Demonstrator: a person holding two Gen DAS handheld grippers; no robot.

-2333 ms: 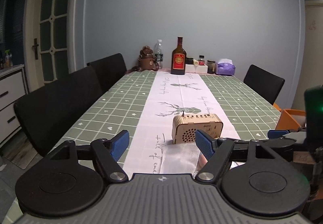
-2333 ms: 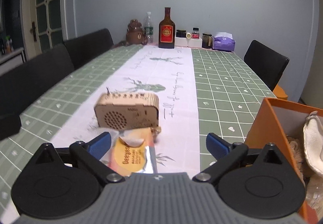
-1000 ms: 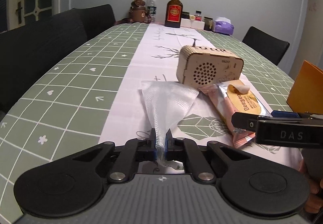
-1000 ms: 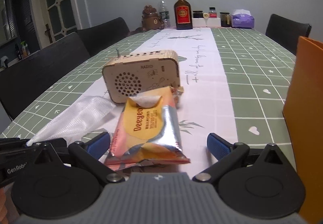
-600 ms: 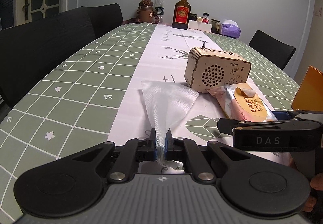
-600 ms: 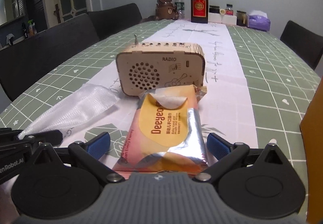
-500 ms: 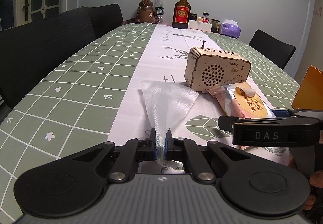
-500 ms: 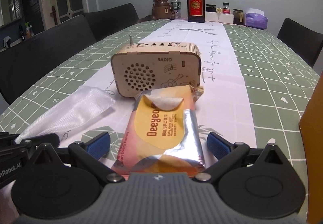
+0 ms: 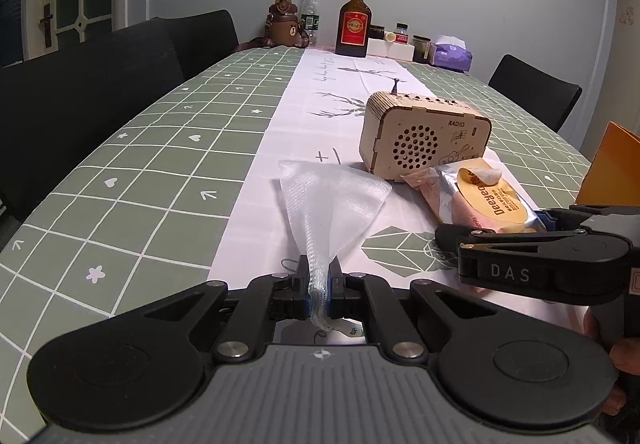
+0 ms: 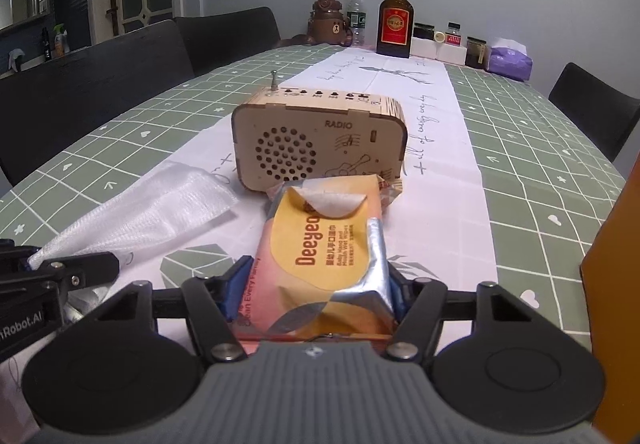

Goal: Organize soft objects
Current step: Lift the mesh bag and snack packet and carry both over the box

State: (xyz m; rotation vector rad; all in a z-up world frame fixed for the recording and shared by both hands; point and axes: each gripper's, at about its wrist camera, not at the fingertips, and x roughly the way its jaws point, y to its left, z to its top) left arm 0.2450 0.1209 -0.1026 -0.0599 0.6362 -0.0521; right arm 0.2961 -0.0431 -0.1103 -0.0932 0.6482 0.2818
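A white mesh bag (image 9: pixel 332 200) lies on the pale table runner, and my left gripper (image 9: pixel 319 276) is shut on its narrow near end. A pack of wet wipes (image 10: pixel 324 244), orange and pink with a silver foil end, lies just right of the bag with its far end against the wooden radio. My right gripper (image 10: pixel 316 284) is closing around the near end of the pack, its blue pads touching both sides. In the left wrist view the pack (image 9: pixel 484 200) runs into the right gripper's black arm. The left gripper (image 10: pixel 24 264) shows at the left edge of the right wrist view.
A wooden radio (image 10: pixel 320 140) stands just behind the bag and pack. An orange box (image 10: pixel 616 244) rises close on the right. Bottles (image 10: pixel 395 18), jars and a purple tissue pack sit at the far end. Black chairs (image 9: pixel 80 92) line the table's sides.
The right jaws have come in from wide apart to the sides of the wipes pack. The left gripper, open at first, has shut on the mesh bag and stays put.
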